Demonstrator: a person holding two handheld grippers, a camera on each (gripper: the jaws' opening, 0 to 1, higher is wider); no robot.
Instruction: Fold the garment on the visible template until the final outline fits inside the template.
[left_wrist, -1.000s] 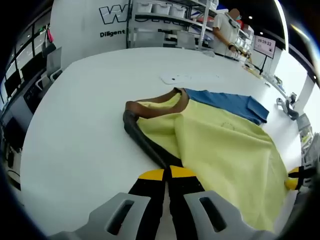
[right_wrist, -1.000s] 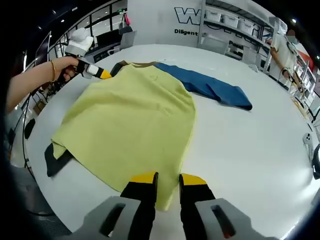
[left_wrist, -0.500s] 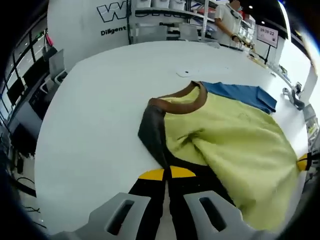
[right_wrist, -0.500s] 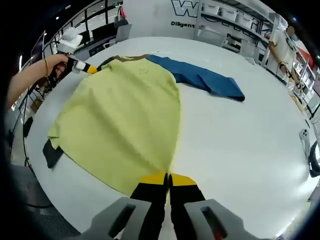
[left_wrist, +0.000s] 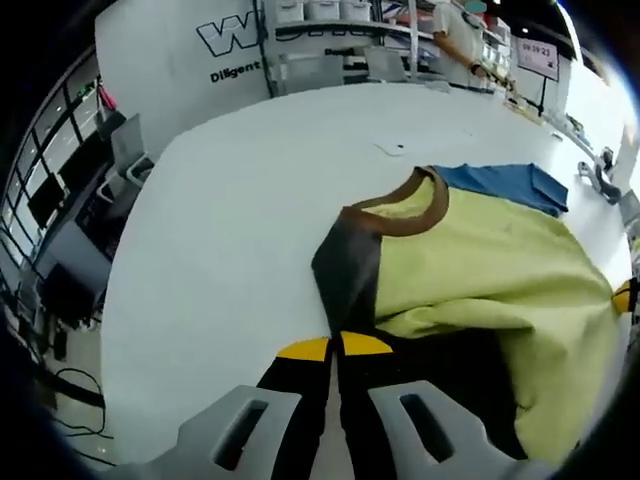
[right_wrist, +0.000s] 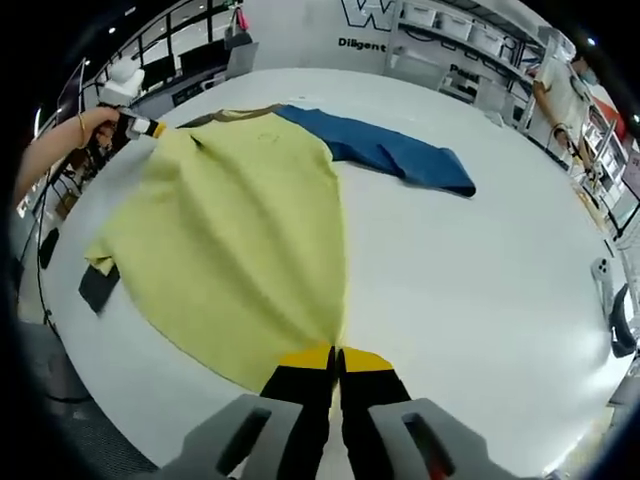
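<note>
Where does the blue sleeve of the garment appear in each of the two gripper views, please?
Left gripper view: the blue sleeve lies right of centre, beyond the brown collar.
Right gripper view: the blue sleeve runs across the upper middle, right of the yellow body.
Shared landmark: the brown collar.

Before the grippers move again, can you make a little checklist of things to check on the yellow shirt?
1. Left gripper shut on the yellow shirt near its brown collar: ok.
2. Right gripper shut on the shirt's edge at the opposite end: ok.
3. Shirt spread fairly flat on the white table between the two grippers: ok in the right gripper view; some bunching near the left gripper.
4. Blue sleeve folded in: not ok, it sticks out to the side.
5. Template outline under the shirt: cannot tell, no outline can be seen.
6. Whole shirt on the table: ok in the right gripper view.
</note>
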